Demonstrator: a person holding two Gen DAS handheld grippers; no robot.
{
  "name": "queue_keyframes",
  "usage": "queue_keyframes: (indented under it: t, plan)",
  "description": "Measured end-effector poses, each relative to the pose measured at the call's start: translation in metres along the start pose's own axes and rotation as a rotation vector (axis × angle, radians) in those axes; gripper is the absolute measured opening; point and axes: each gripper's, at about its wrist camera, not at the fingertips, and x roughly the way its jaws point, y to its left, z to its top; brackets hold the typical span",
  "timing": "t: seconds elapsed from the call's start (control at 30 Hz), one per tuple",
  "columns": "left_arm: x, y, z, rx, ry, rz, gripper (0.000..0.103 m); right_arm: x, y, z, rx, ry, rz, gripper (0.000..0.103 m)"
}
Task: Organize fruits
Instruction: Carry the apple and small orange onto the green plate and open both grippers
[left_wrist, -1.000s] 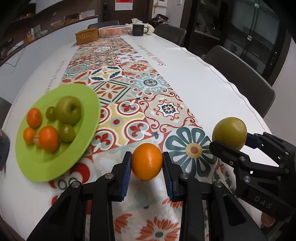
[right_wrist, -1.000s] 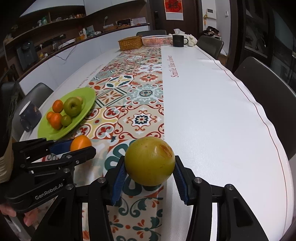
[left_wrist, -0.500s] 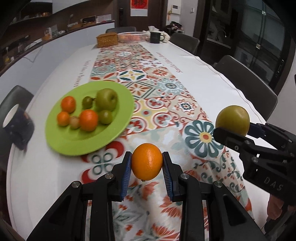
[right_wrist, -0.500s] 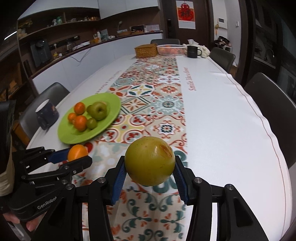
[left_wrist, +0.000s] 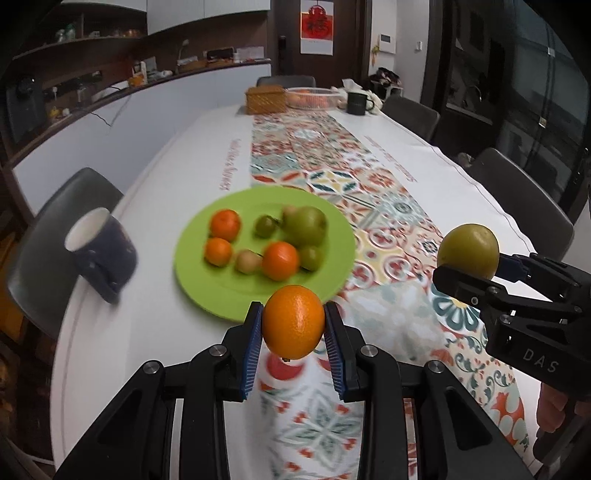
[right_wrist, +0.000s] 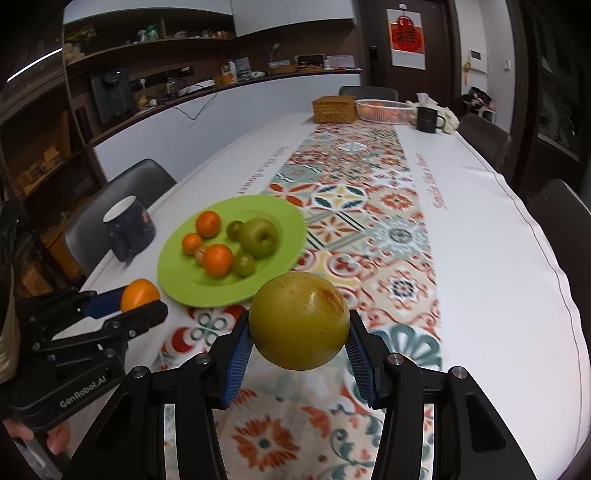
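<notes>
My left gripper (left_wrist: 293, 323) is shut on an orange (left_wrist: 293, 320), held in the air above the near rim of the green plate (left_wrist: 207, 288). My right gripper (right_wrist: 299, 328) is shut on a large yellow-green pear (right_wrist: 298, 320), held above the patterned table runner (right_wrist: 388, 236) to the right of the plate (right_wrist: 177, 284). The plate carries a green apple (right_wrist: 258, 236), three small oranges and several small green fruits. In the left wrist view the pear (left_wrist: 468, 249) and the right gripper (left_wrist: 491, 271) show at the right; in the right wrist view the orange (right_wrist: 139, 294) shows at the left.
A dark blue mug (left_wrist: 101, 254) stands left of the plate near the table's edge. At the far end stand a wicker basket (right_wrist: 334, 109), a clear bowl of fruit (right_wrist: 384, 109) and a black mug (right_wrist: 428, 118). Grey chairs (left_wrist: 517, 206) line both sides.
Both grippers have risen and drawn back with their fruits, and both views have swung left, so the green plate now sits nearer the middle and the blue mug has come into view.
</notes>
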Motion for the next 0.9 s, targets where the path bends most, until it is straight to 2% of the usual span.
queue_keyframes:
  t: [0.43, 0.67, 0.9]
  plan:
    - [-0.001, 0.035, 0.039, 0.025, -0.074, 0.028, 0.032, 0.020, 0.035, 0.058, -0.073, -0.056, 0.050, 0.050]
    - [0.021, 0.054, 0.048, 0.018, -0.041, 0.030, 0.032, 0.046, 0.048, 0.076, -0.096, -0.039, 0.075, 0.050]
    - [0.051, 0.068, 0.048, 0.001, 0.038, 0.007, 0.032, 0.079, 0.058, 0.086, -0.113, 0.005, 0.107, 0.050]
